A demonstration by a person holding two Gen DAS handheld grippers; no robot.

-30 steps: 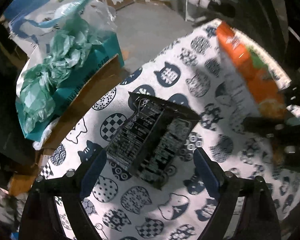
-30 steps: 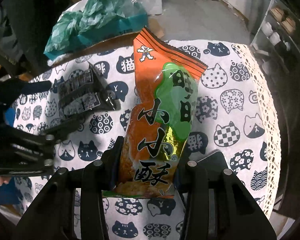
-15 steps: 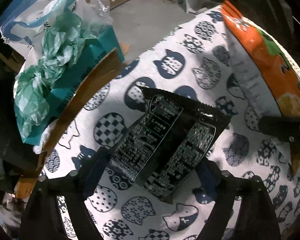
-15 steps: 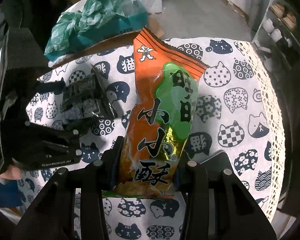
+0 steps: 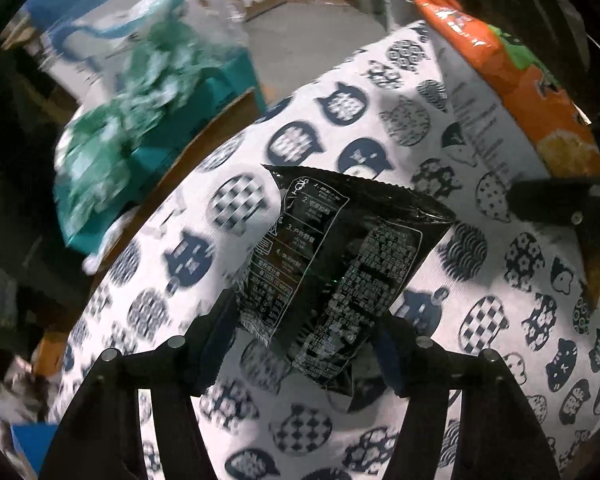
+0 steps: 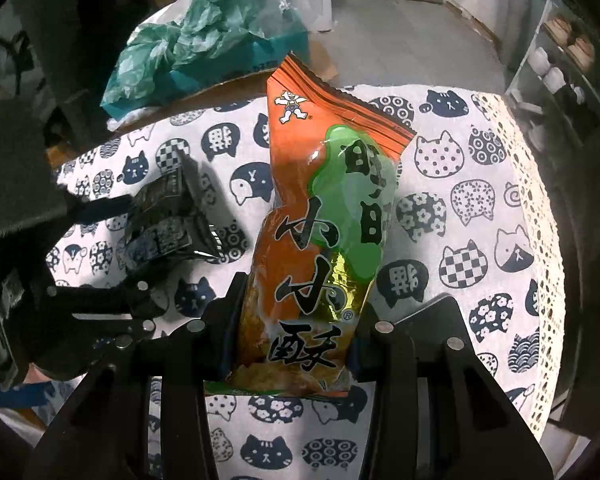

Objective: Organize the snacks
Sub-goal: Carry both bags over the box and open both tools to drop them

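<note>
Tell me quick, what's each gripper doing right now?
Left gripper: shut on the black snack packet.
Right gripper: shut on the orange snack bag.

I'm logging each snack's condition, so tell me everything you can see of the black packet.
The black packet is a glossy film pouch with a crimped, serrated top seal and dense white print, including a table and numbered lines. It looks sealed, creased and slightly puffed. The left claw grips its lower end from both sides, holding it tilted above the cat-print cloth. In the right view the packet hangs left of the orange bag, apart from it.
</note>
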